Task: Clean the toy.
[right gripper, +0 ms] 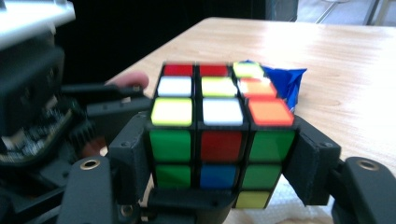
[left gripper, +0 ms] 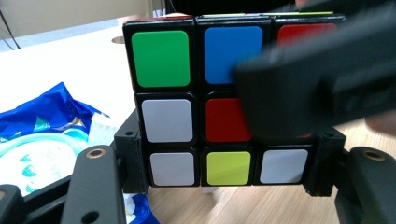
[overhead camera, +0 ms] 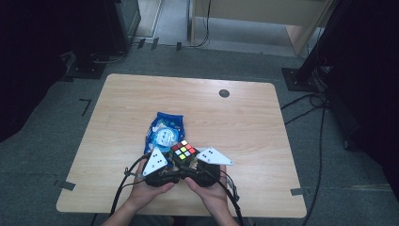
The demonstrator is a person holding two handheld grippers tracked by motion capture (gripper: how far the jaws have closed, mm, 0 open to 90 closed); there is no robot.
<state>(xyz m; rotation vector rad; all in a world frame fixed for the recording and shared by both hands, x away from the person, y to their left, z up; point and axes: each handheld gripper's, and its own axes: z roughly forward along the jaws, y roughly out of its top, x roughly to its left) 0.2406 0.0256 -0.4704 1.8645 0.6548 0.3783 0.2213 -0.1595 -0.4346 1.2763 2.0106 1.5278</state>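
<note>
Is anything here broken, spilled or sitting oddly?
Nothing is spilled or broken. The puzzle cube, its colours scrambled, sits squarely between both pairs of jaws, the left gripper low on its sides and the right gripper likewise. The blue snack packet lies crumpled but closed behind it.

Left tool (overhead camera: 165,162): jaws set apart — pads pressing on opposite sides of the cube (overhead camera: 183,152), low down.
Right tool (overhead camera: 196,163): jaws likewise clamped on the cube's flanks.
Hands: side by side at the near counter (overhead camera: 244,122) edge — forearms entering from below.
</note>
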